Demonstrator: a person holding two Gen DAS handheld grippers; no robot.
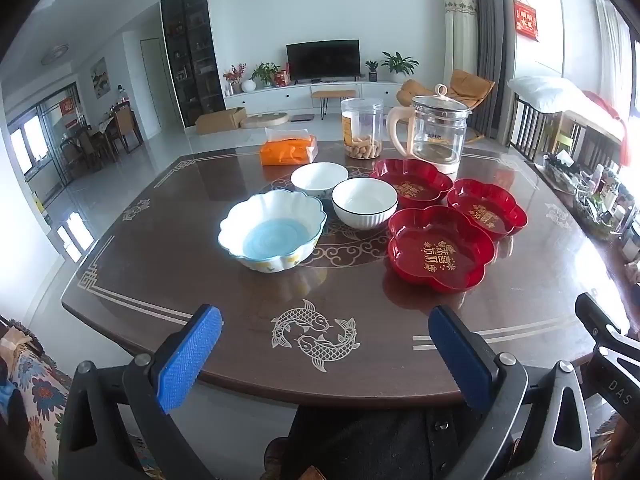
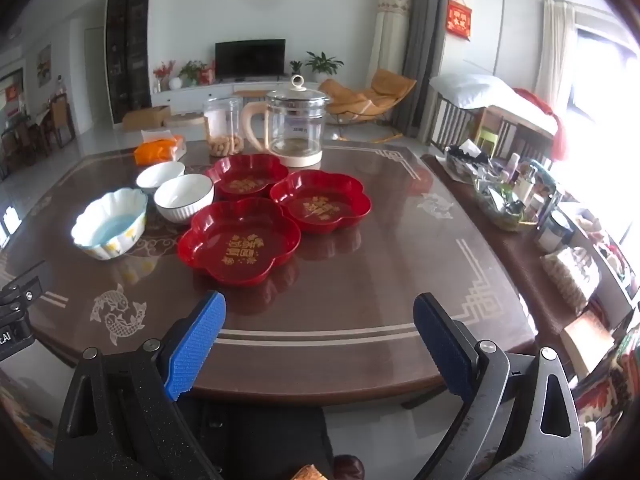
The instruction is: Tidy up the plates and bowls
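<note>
Three red flower-shaped plates lie apart on the dark table: a near one (image 1: 440,250) (image 2: 239,240), a right one (image 1: 486,207) (image 2: 321,200) and a far one (image 1: 412,184) (image 2: 247,176). Left of them stand a scalloped bowl with a blue inside (image 1: 273,230) (image 2: 110,222), a ribbed white bowl (image 1: 365,201) (image 2: 184,197) and a smaller white bowl (image 1: 319,178) (image 2: 160,176). My left gripper (image 1: 326,326) is open and empty over the near table edge. My right gripper (image 2: 318,316) is open and empty, short of the near red plate.
At the table's back stand a glass kettle (image 1: 438,132) (image 2: 294,122), a clear jar of snacks (image 1: 363,128) (image 2: 223,126) and an orange tissue pack (image 1: 288,150) (image 2: 159,148). A cluttered side shelf (image 2: 516,196) runs along the right. The table (image 1: 160,264) has bare surface near me.
</note>
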